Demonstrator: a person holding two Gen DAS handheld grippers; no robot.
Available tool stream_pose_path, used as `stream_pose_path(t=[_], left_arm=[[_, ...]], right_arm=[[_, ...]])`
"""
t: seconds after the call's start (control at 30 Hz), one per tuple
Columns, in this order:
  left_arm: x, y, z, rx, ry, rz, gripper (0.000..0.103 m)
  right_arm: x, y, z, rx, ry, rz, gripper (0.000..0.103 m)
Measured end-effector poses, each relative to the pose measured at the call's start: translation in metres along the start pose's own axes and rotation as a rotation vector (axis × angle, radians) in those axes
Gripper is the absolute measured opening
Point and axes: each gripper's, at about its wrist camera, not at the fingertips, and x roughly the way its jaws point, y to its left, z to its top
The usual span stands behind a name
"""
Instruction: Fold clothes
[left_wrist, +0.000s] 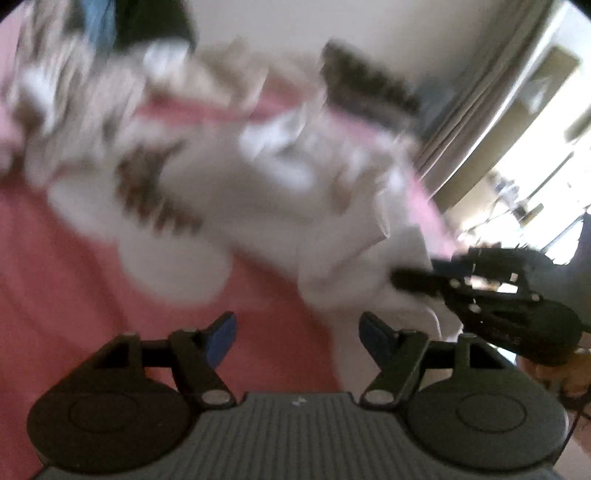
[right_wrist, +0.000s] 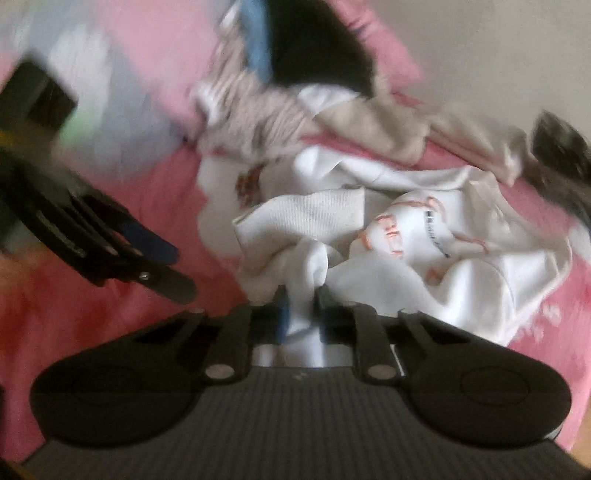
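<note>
White garment (right_wrist: 424, 251) crumpled on pink bed (right_wrist: 110, 314), orange print up, no clear long axis; bulk spreads forward and rightward from right tool (right_wrist: 301, 295). Right tool clamped on a bunched fold at garment's near edge. Left tool (left_wrist: 297, 332) spread wide, gripping nothing, just beside garment's left side over bare sheet. Heap of other clothes (right_wrist: 280, 96) toward bed's far edge. No containers visible. Much blur.

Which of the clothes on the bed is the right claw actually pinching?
The white garment with orange print, bunched between the right claw; the beige and black clothes lie untouched behind.
</note>
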Motion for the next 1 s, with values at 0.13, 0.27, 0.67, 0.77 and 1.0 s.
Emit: stream_pose_path(t=[0.13,0.27,0.67,0.77,1.0], left_arm=[[0.011,-0.025,0.022,0.005,-0.053,-0.055,0.081],[0.027,-0.025,0.025,-0.017,-0.036,-0.035,0.077],[0.053,-0.003,0.019,0.007,-0.003,0.077,0.075],[0.061,-0.016,0.021,0.095,-0.008,0.134,0.074],[0.105,-0.036,0.036,0.268,0.012,0.305,0.075]], right_arm=[[-0.038,-0.03,-0.004,0.206,-0.137,0.122,0.011],[-0.08,-0.064,-0.023,0.367,-0.267,0.18,0.011],[-0.147,-0.206,-0.151,1.139,-0.646,0.074,0.011],[-0.123,-0.199,-0.147,1.102,-0.544,0.043,0.011],[-0.065,-0.175,-0.128,0.946,-0.283,-0.018,0.017]])
